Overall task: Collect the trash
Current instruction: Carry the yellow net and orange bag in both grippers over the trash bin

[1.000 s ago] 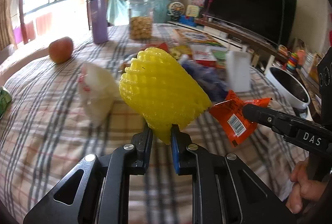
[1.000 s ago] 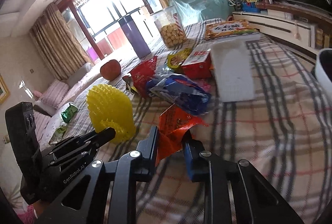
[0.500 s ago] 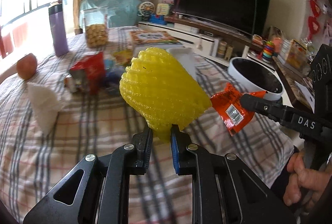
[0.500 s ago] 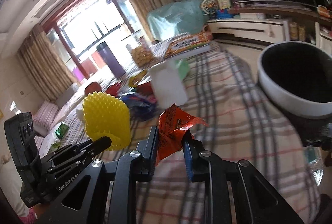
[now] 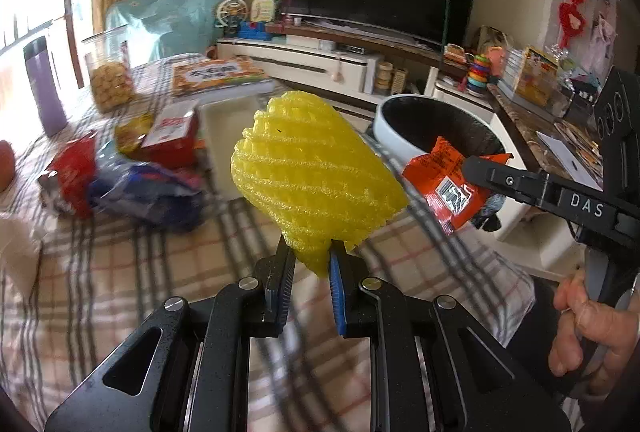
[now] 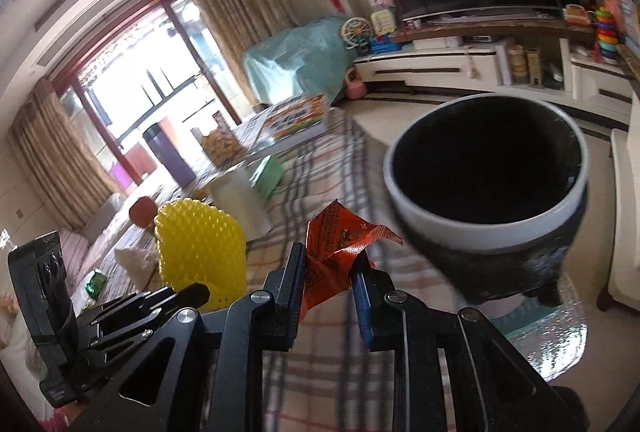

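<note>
My left gripper (image 5: 311, 264) is shut on the lower end of a yellow foam fruit net (image 5: 312, 176), held up above the plaid-covered table (image 5: 100, 272). My right gripper (image 6: 328, 272) is shut on a crumpled orange snack wrapper (image 6: 340, 244); in the left wrist view that wrapper (image 5: 448, 184) hangs in front of a white-rimmed bin (image 5: 404, 116) with a black liner. In the right wrist view the bin (image 6: 488, 208) stands just beyond the table's edge, close ahead and to the right of the wrapper. The foam net (image 6: 200, 248) shows at the lower left there.
Red, blue and yellow snack packets (image 5: 132, 176), a white box (image 5: 232, 128), a cookie jar (image 5: 108, 72), a purple bottle (image 5: 44, 84) and a book (image 5: 220, 72) lie on the table. A crumpled white tissue (image 5: 16, 256) lies at the left. A TV stand (image 5: 320, 60) runs behind.
Both grippers have swung to the right with their loads; the bin has come from the right edge into the middle of both views and grown much larger.
</note>
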A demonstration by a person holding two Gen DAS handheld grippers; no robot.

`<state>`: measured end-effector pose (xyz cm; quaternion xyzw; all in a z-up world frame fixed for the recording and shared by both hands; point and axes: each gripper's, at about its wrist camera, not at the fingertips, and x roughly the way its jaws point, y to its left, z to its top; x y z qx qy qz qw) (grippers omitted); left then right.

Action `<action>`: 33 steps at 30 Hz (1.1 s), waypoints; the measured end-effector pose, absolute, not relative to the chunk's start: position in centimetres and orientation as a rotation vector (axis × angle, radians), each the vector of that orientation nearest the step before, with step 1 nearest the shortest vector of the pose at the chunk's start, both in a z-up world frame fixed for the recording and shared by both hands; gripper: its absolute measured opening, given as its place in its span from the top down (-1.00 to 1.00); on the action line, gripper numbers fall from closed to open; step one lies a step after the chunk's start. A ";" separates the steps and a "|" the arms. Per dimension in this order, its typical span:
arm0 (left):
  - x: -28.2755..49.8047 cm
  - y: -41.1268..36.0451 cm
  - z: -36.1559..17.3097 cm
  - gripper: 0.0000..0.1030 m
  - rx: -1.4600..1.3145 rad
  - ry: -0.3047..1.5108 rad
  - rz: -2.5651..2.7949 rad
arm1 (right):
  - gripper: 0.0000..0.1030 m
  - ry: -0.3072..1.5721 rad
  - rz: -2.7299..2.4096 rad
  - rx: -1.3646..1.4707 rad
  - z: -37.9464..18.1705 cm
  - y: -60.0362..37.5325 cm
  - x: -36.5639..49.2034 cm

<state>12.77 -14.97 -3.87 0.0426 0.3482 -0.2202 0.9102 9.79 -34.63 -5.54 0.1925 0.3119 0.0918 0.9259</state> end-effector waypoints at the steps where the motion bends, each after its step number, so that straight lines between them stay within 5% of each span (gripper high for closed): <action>1: 12.8 -15.4 -3.8 0.70 0.089 0.719 -0.461 | 0.55 0.636 0.179 0.397 -5.4 -35.1 9.7; 33: 17.3 -27.5 -2.8 0.70 0.211 0.730 -0.610 | 0.55 0.609 0.022 0.474 -5.3 -46.8 12.7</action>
